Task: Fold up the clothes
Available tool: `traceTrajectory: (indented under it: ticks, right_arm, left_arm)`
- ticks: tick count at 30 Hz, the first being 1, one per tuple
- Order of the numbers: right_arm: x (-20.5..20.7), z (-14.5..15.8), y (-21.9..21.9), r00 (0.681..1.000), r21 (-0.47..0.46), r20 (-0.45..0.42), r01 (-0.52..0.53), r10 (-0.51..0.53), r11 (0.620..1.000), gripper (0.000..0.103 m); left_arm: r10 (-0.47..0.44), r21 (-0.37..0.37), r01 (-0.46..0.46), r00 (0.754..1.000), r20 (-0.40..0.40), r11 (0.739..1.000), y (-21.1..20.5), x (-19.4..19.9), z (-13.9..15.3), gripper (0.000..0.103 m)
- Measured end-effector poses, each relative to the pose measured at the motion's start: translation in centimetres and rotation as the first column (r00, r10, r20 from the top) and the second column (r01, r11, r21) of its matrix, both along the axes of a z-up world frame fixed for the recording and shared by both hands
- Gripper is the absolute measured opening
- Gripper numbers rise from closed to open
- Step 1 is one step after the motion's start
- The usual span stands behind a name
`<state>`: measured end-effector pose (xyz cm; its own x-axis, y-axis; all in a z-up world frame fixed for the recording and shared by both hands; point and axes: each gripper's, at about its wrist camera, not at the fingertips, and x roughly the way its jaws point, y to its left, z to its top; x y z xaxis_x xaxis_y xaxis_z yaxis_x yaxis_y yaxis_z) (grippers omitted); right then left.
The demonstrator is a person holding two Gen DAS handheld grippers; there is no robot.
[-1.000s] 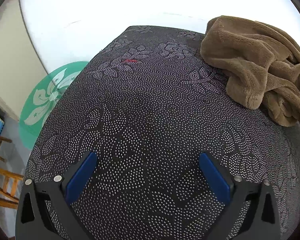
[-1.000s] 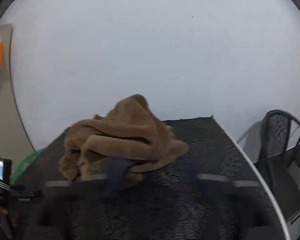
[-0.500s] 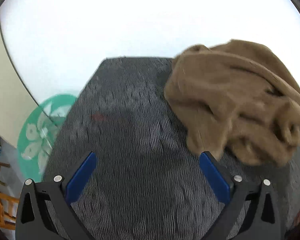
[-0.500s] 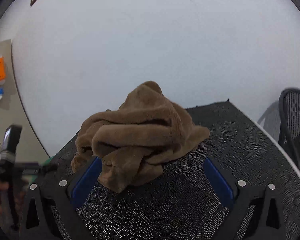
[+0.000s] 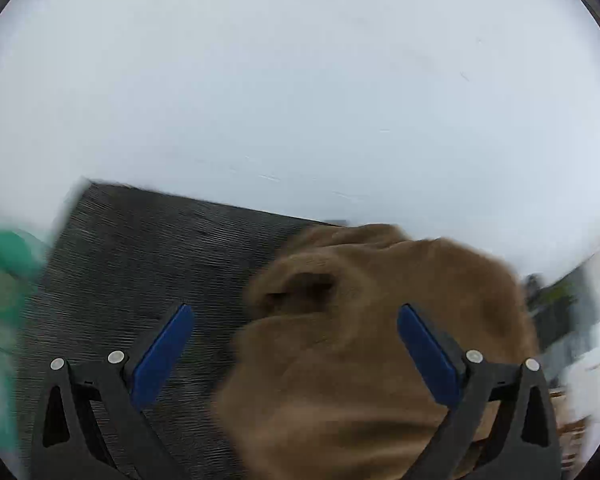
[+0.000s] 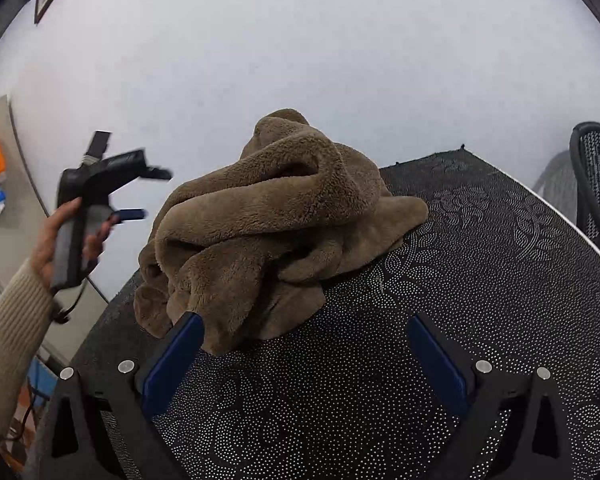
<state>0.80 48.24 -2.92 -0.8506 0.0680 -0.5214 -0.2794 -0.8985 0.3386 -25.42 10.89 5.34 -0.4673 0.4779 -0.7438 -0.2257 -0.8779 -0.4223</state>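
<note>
Nearest in the right wrist view, the right claw (image 6: pixel 302 344) stands wide with nothing between its blue pads, low over the dark dotted cloth of the desk (image 6: pixel 480 280). Its left pad sits just at the front edge of the crumpled brown fleece garment (image 6: pixel 268 232), which lies heaped on the desk's left part. Farther left, a hand (image 6: pixel 66 236) in a beige sleeve (image 6: pixel 12 328) holds the left claw (image 5: pixel 294 334) in the air; its jaws are wide and closing, with the blurred garment below and between them, not pinched. Beyond stand a white wall (image 6: pixel 320 40) and, at right, a black mesh chair (image 6: pixel 598 184).
</note>
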Motion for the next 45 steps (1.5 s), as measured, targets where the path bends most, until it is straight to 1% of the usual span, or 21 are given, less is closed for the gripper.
traceTrajectory:
  ticks: [1, 2, 3, 4, 5, 6, 8, 13, 17, 19, 20, 21, 23, 26, 30, 33, 37, 40, 42, 43, 45]
  right_arm:
    - [0.0, 0.0, 0.1, 1.000, -0.006, 0.005, -0.002, 0.002, 1.000, 0.103]
    - [0.0, -0.1, 0.2, 1.000, -0.010, 0.010, -0.004, 0.004, 1.000, 0.103]
    - [0.0, -0.1, 0.3, 1.000, -0.012, 0.015, -0.006, 0.006, 1.000, 0.103]
    - [0.0, -0.1, 0.3, 1.000, -0.013, 0.018, -0.008, 0.008, 1.000, 0.103]
    - [-0.1, -0.1, 0.3, 1.000, -0.012, 0.020, -0.011, 0.011, 1.000, 0.103]
    - [-0.1, -0.1, 0.4, 1.000, -0.012, 0.022, -0.014, 0.014, 1.000, 0.103]
    - [0.0, -0.1, 0.3, 1.000, -0.013, 0.020, -0.021, 0.021, 1.000, 0.103]
    - [0.0, -0.1, 0.4, 0.998, -0.021, 0.006, -0.056, 0.057, 0.998, 0.103]
    - [0.1, -0.1, 0.4, 0.998, -0.023, 0.004, -0.060, 0.060, 0.998, 0.103]
    - [0.0, -0.2, 0.6, 0.998, -0.029, 0.004, -0.058, 0.058, 0.998, 0.103]
    - [0.0, -0.2, 0.6, 0.998, -0.031, 0.004, -0.057, 0.057, 0.998, 0.103]
    - [0.0, -0.2, 0.7, 0.998, -0.034, 0.004, -0.055, 0.055, 0.998, 0.103]
    - [0.1, -0.2, 0.8, 0.999, -0.039, 0.003, -0.053, 0.053, 0.998, 0.103]
    - [0.1, -0.2, 0.8, 0.999, -0.041, 0.006, -0.051, 0.052, 0.998, 0.103]
    - [0.2, 0.0, 0.8, 0.999, -0.031, -0.005, -0.039, 0.039, 0.999, 0.103]
    - [0.5, 0.1, 0.7, 0.999, -0.022, -0.016, -0.029, 0.029, 0.999, 0.103]
    - [1.2, 0.5, 0.8, 0.999, -0.012, -0.039, -0.012, 0.012, 1.000, 0.103]
    - [1.6, 0.7, 0.9, 0.998, -0.003, -0.060, 0.001, -0.002, 1.000, 0.103]
    - [1.8, 1.0, 0.9, 0.997, 0.010, -0.076, 0.013, -0.012, 1.000, 0.103]
    - [2.0, 1.1, 0.9, 0.996, 0.015, -0.086, 0.019, -0.018, 1.000, 0.103]
    - [2.4, 1.4, 1.1, 0.994, 0.017, -0.106, 0.028, -0.026, 0.999, 0.103]
  left_arm:
    - [-0.015, 0.022, 0.014, 0.999, 0.041, 1.000, 0.4, -0.7, -0.7, 0.085]
    - [-0.031, 0.044, 0.028, 0.996, 0.082, 0.999, 0.8, -1.4, -1.4, 0.071]
    - [-0.048, 0.066, 0.040, 0.991, 0.122, 0.997, 1.1, -2.1, -2.1, 0.059]
    - [-0.066, 0.089, 0.052, 0.985, 0.162, 0.995, 1.5, -2.8, -2.8, 0.055]
    - [-0.077, 0.093, 0.061, 0.980, 0.184, 0.994, 1.8, -3.2, -3.4, 0.051]
    - [-0.086, 0.089, 0.070, 0.976, 0.200, 0.994, 2.1, -3.5, -3.9, 0.051]
    - [-0.095, 0.110, 0.073, 0.972, 0.216, 0.991, 2.3, -3.9, -4.4, 0.051]
    - [-0.085, 0.147, 0.052, 0.970, 0.228, 0.988, 2.8, -4.4, -4.7, 0.051]
    - [-0.078, 0.176, 0.030, 0.959, 0.274, 0.984, 3.7, -5.6, -4.9, 0.050]
    - [-0.095, 0.185, 0.041, 0.950, 0.297, 0.982, 4.1, -5.8, -5.2, 0.031]
    - [-0.107, 0.185, 0.050, 0.945, 0.309, 0.981, 4.3, -5.8, -5.3, 0.017]
    - [-0.111, 0.185, 0.054, 0.943, 0.314, 0.981, 4.4, -5.6, -5.3, 0.015]
    - [-0.105, 0.186, 0.051, 0.949, 0.297, 0.981, 4.0, -4.6, -5.0, 0.013]
    - [-0.083, 0.249, 0.012, 0.958, 0.276, 0.968, 2.1, -2.8, -3.8, 0.012]
    - [-0.077, 0.366, -0.004, 0.975, 0.208, 0.931, -1.6, 0.8, -0.6, 0.012]
    - [-0.103, 0.427, 0.038, 0.986, 0.131, 0.904, -3.9, 4.7, 2.4, 0.012]
    - [-0.128, 0.490, 0.098, 0.991, 0.027, 0.866, -6.3, 10.2, 5.7, 0.012]
    - [-0.116, 0.539, 0.113, 0.993, -0.028, 0.835, -9.1, 15.2, 7.1, 0.012]
    - [-0.097, 0.556, 0.112, 0.994, -0.057, 0.823, -11.4, 18.7, 7.9, 0.012]
    - [-0.086, 0.562, 0.111, 0.994, -0.070, 0.820, -12.5, 20.4, 7.8, 0.012]
    - [-0.057, 0.554, 0.089, 0.996, -0.074, 0.828, -14.8, 23.4, 7.2, 0.012]
